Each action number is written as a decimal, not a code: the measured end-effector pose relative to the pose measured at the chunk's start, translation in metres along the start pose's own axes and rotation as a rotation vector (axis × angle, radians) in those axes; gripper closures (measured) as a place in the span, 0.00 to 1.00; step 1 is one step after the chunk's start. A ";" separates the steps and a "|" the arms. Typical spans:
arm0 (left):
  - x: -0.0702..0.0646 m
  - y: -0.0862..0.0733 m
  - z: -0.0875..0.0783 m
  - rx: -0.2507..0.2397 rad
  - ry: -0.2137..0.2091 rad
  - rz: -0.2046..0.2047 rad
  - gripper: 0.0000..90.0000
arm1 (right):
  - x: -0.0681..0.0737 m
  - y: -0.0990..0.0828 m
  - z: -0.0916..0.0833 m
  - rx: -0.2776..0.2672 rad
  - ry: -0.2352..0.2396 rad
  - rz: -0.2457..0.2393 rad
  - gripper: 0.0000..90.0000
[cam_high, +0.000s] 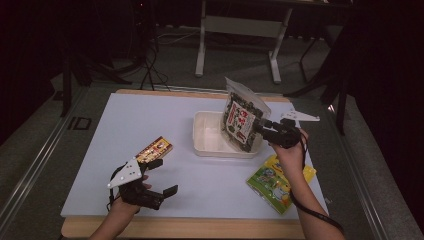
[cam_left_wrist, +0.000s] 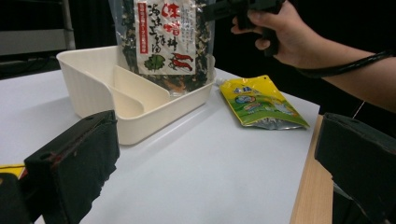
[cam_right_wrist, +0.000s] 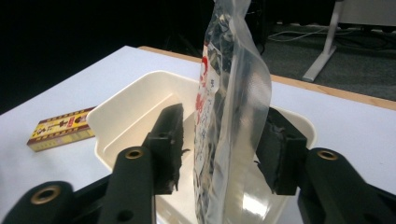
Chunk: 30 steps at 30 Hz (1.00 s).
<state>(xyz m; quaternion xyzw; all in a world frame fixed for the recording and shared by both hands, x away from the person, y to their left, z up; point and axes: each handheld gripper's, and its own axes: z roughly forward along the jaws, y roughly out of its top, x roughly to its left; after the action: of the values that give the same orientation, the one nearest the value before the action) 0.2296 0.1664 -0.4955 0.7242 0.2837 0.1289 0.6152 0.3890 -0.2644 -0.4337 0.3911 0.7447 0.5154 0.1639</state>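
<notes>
The snack bag (cam_high: 243, 117) is clear, full of dark bits, with a white and red label. It stands up in the white tray (cam_high: 207, 135) near the table's far edge. The right gripper (cam_right_wrist: 219, 149) has its jaws apart around the bag, with a gap at the left pad. The left gripper (cam_high: 159, 176) is spread wide and holds nothing, near the front edge.

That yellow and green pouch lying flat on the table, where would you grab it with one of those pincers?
Probably by an edge. The yellow and green pouch lies flat on the table, so come in low from its free near side with the right gripper and pinch the thin sealed rim.
</notes>
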 end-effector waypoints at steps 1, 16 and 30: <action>-0.001 -0.001 0.001 0.004 0.001 0.003 0.00 | 0.000 0.000 -0.003 -0.001 -0.009 -0.001 0.57; -0.003 -0.002 0.005 0.029 -0.004 0.021 0.00 | 0.020 -0.013 -0.056 -0.018 -0.015 -0.043 0.47; -0.004 -0.003 0.006 0.036 -0.004 0.024 0.00 | 0.017 -0.039 -0.091 0.004 -0.033 -0.048 0.47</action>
<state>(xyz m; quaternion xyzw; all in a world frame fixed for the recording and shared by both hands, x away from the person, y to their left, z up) 0.2294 0.1597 -0.4989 0.7388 0.2761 0.1294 0.6010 0.3030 -0.3165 -0.4279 0.3820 0.7521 0.5032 0.1874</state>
